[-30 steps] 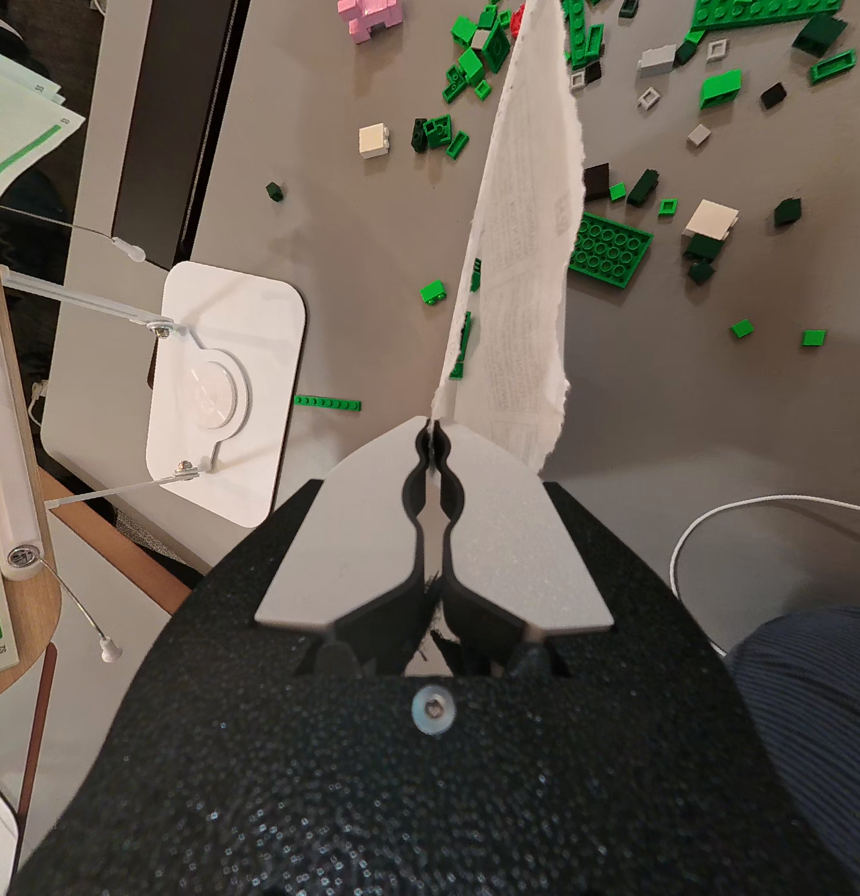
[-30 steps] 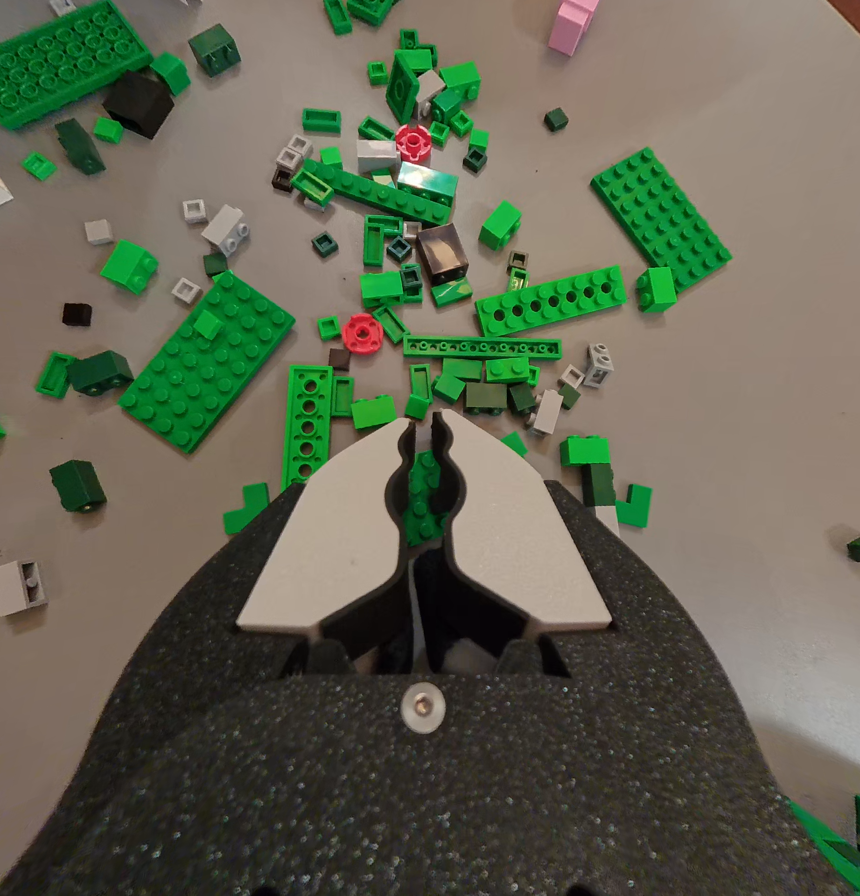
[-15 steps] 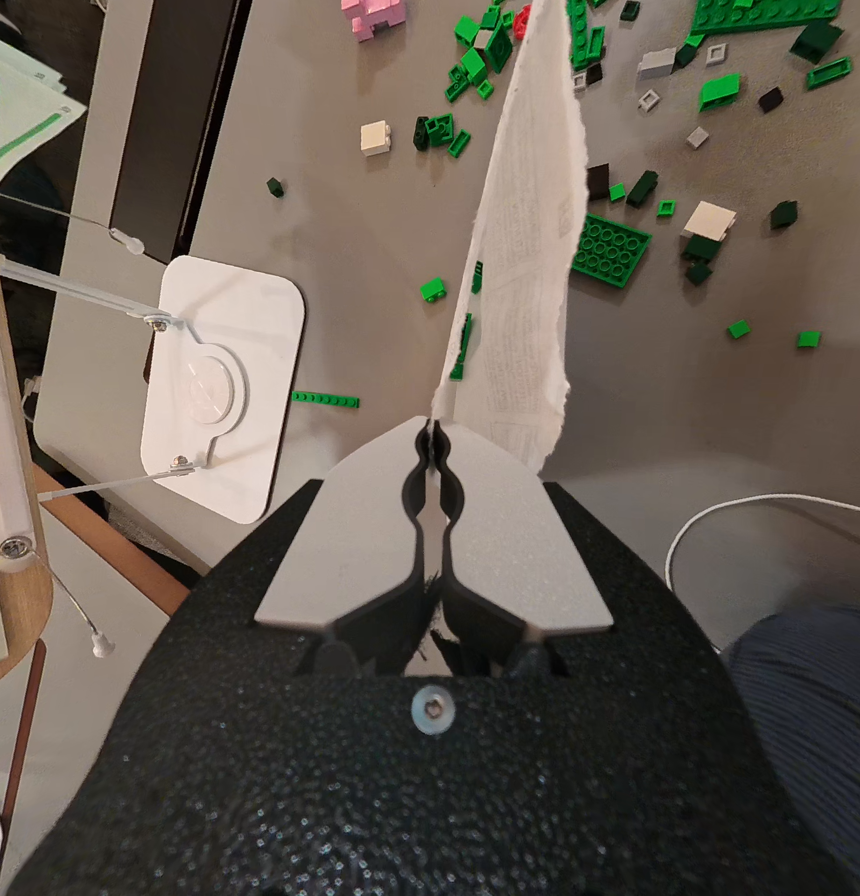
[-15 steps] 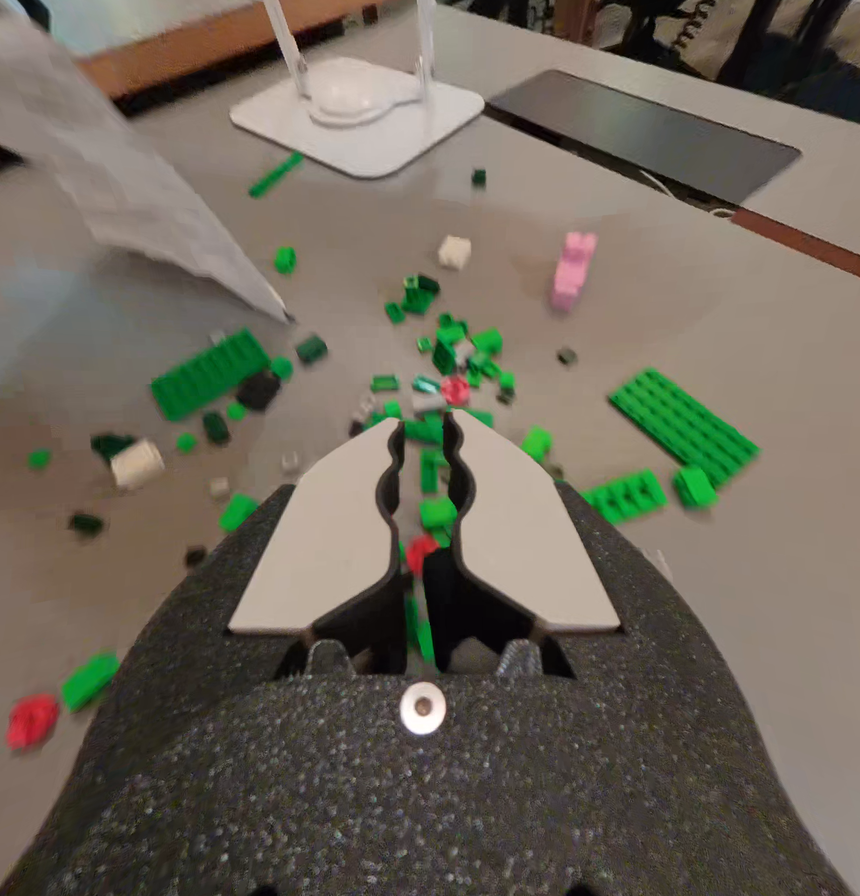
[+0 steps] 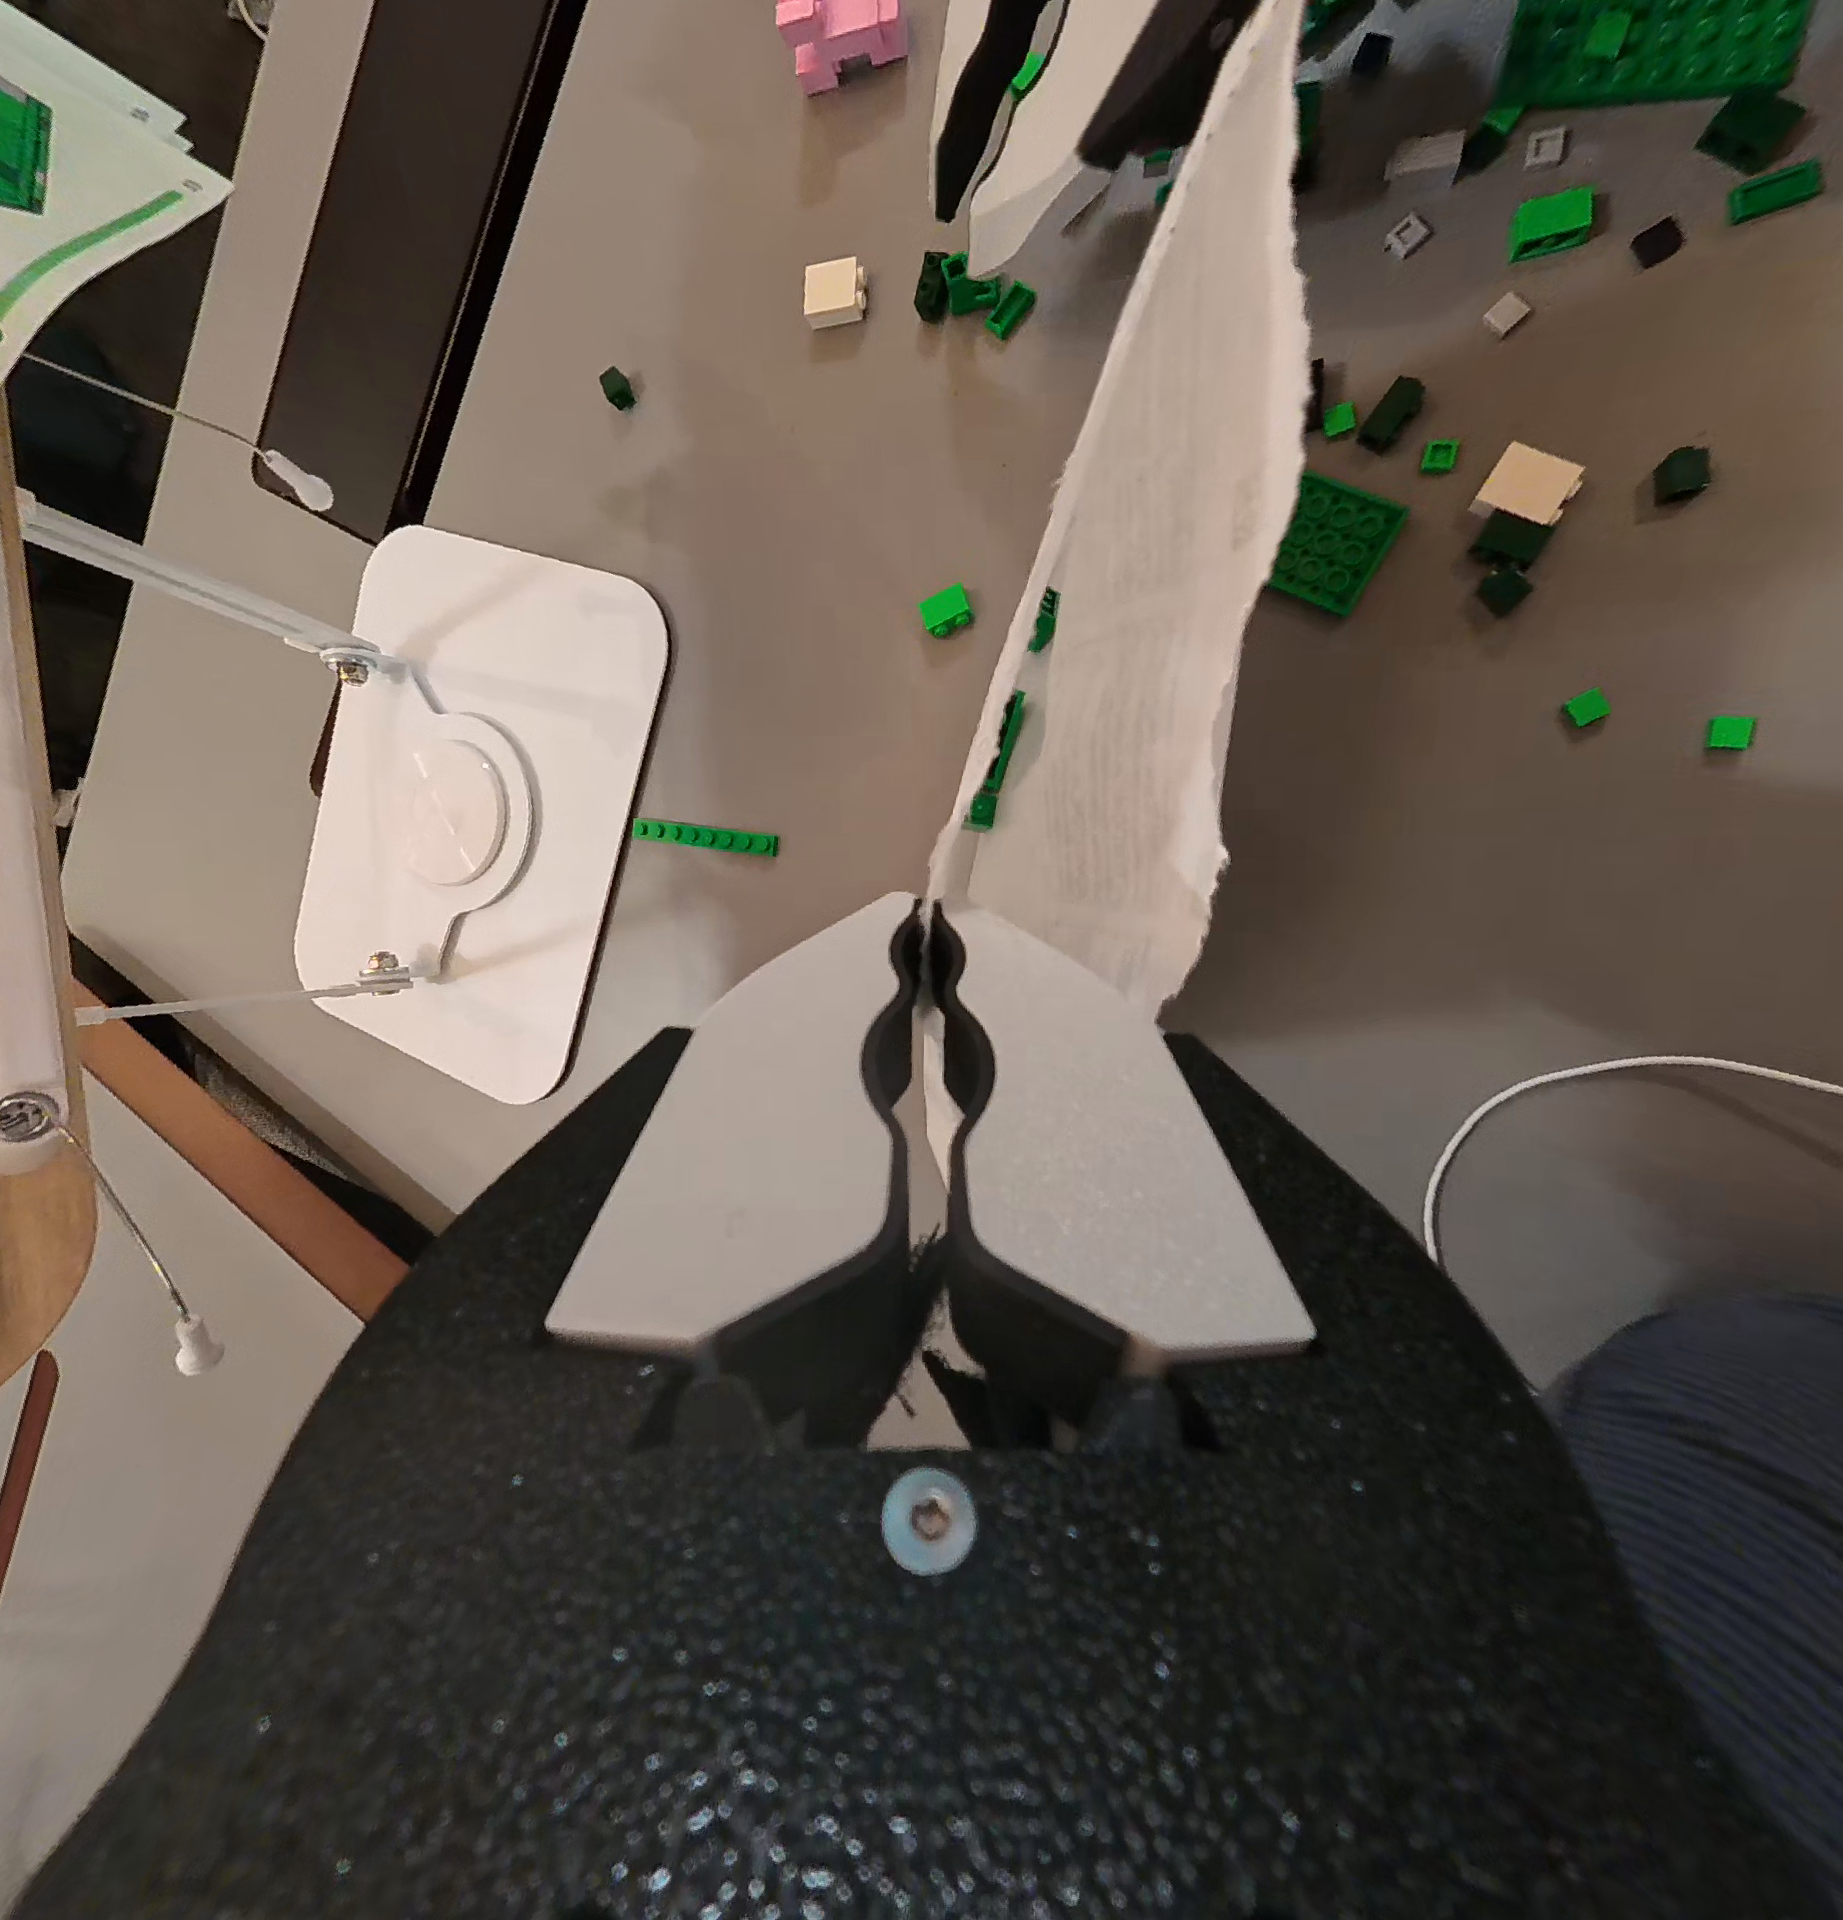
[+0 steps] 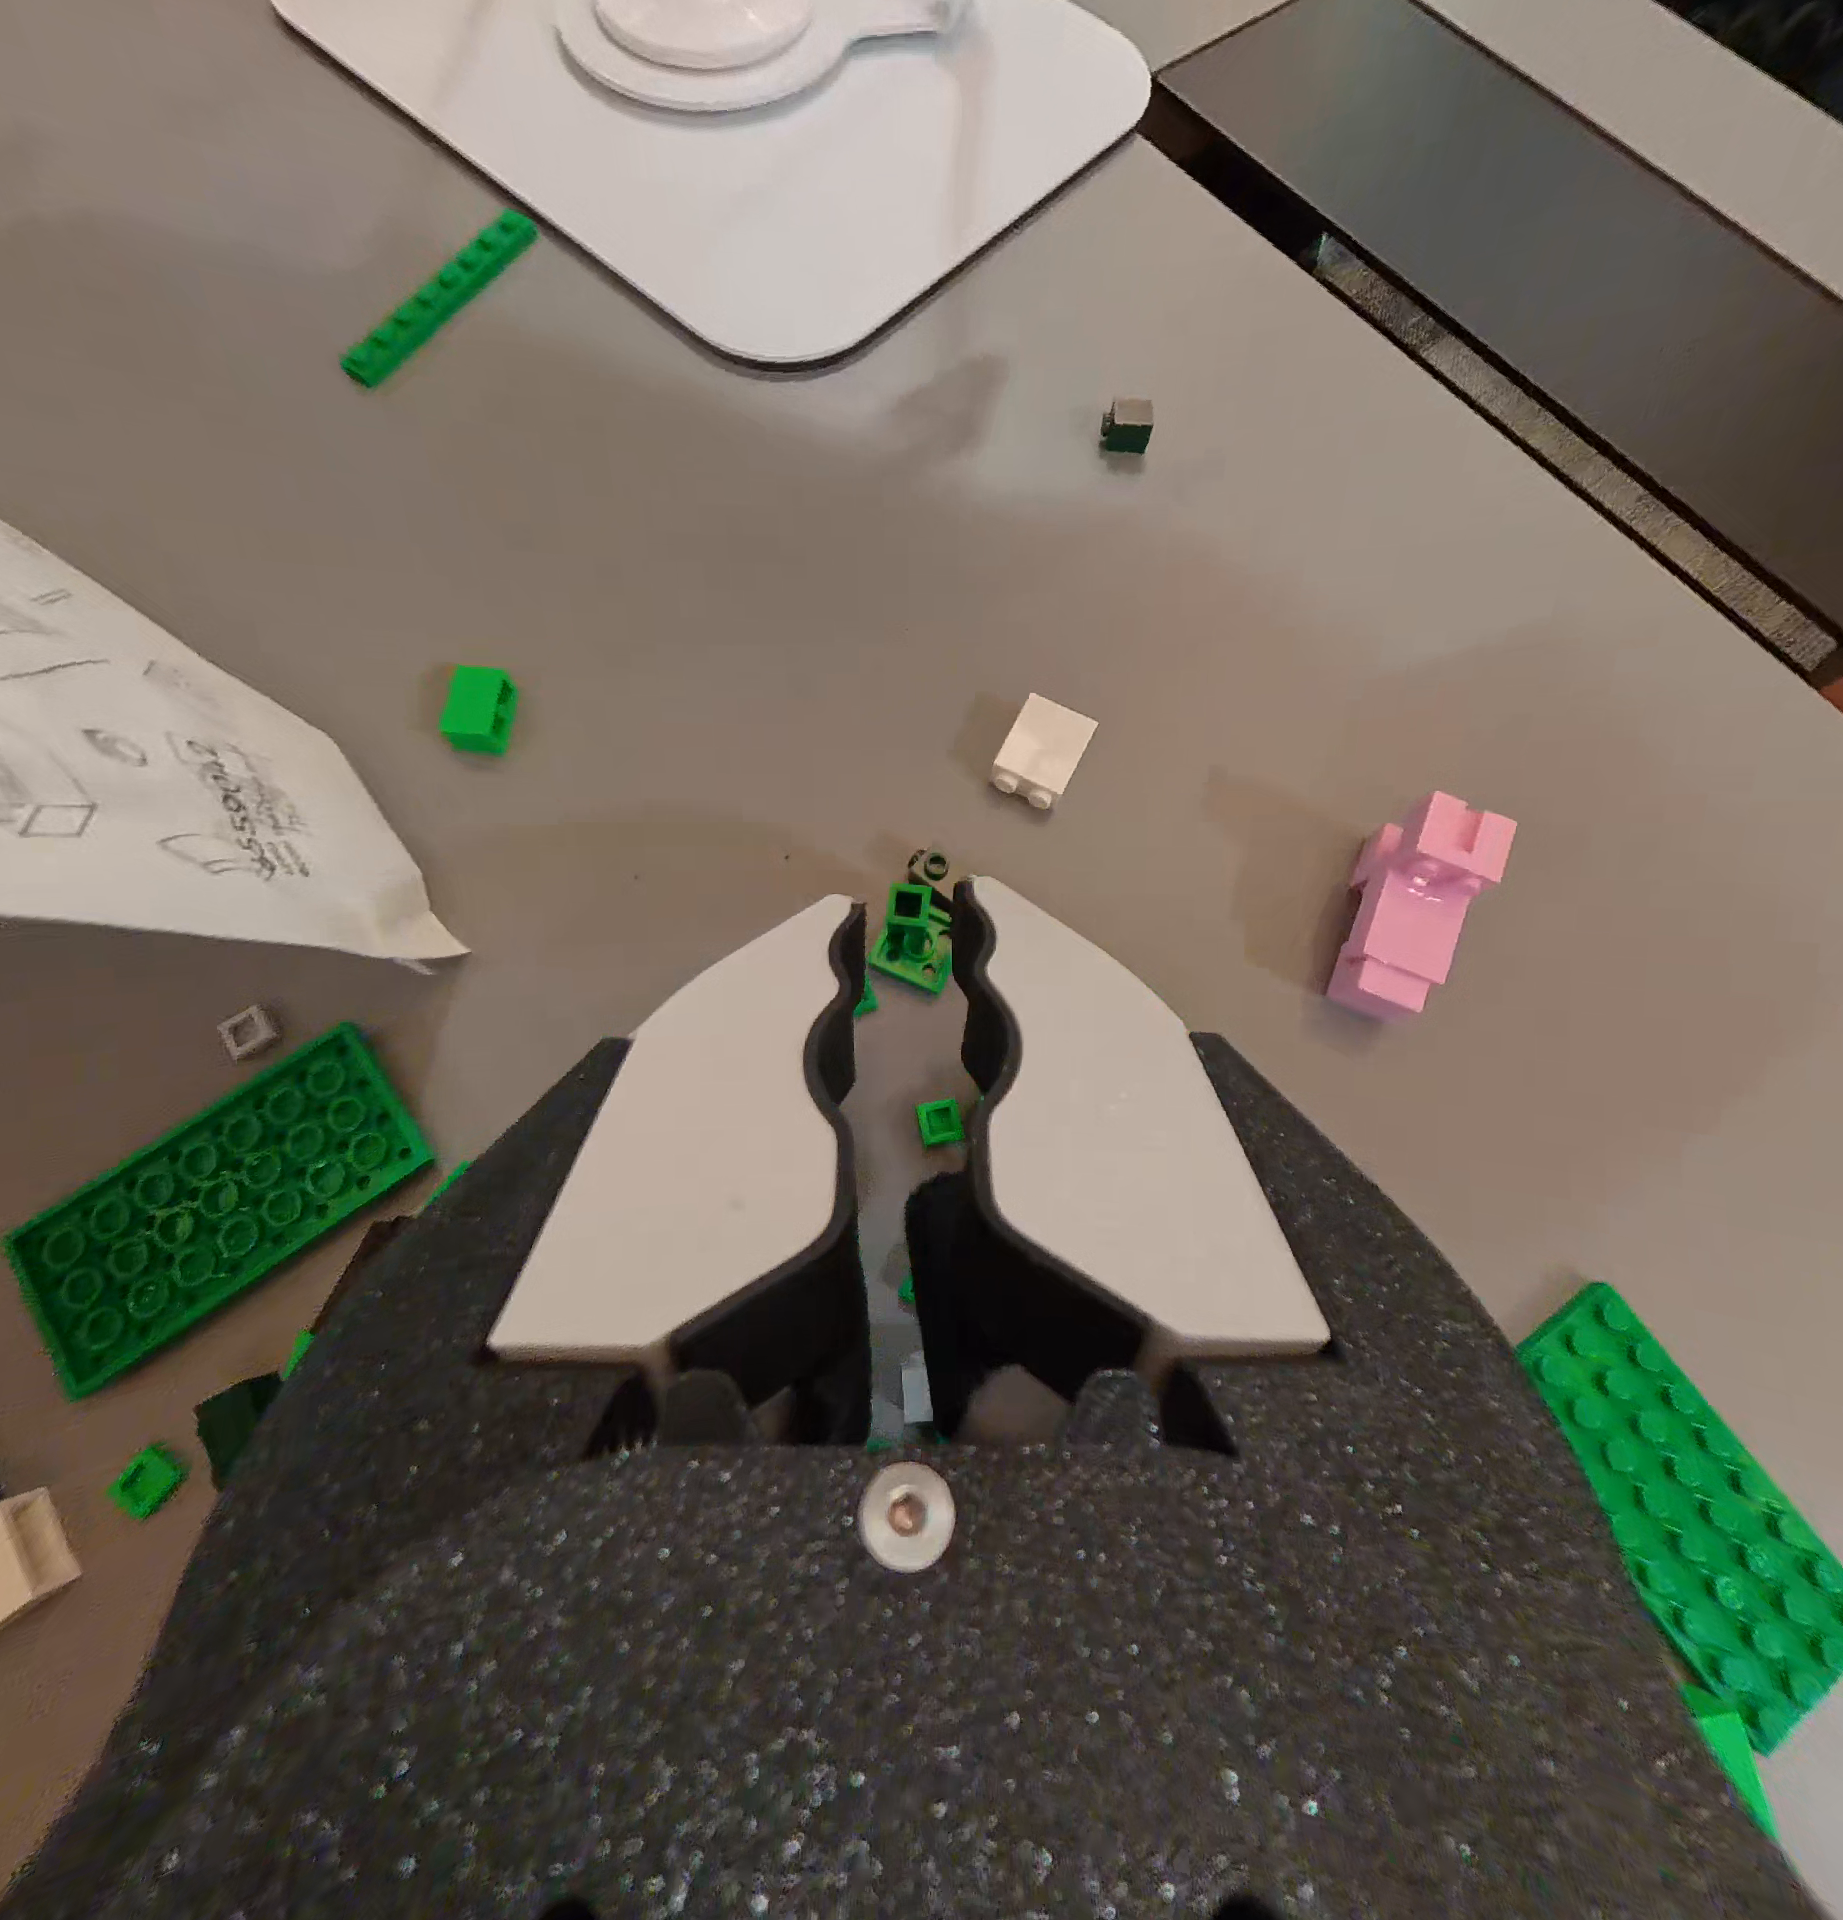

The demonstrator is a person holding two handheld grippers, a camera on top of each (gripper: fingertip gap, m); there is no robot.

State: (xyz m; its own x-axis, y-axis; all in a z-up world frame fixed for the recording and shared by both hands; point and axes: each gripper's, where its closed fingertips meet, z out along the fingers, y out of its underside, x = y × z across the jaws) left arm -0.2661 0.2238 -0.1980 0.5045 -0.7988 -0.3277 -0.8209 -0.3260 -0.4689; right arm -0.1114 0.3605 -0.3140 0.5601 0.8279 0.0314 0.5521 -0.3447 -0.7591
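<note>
Paper bag (image 5: 1156, 582), white and torn-edged, hangs pinched in the left gripper (image 5: 925, 914) above the grey table (image 5: 792, 540), while the right gripper (image 6: 909, 894), slightly parted, hovers over small green bricks (image 6: 912, 940).

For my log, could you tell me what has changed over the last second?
The right tongs swung from the dense brick pile toward the white base plate, open, now over a small green piece. The left tongs stayed shut on the paper sheet.
</note>
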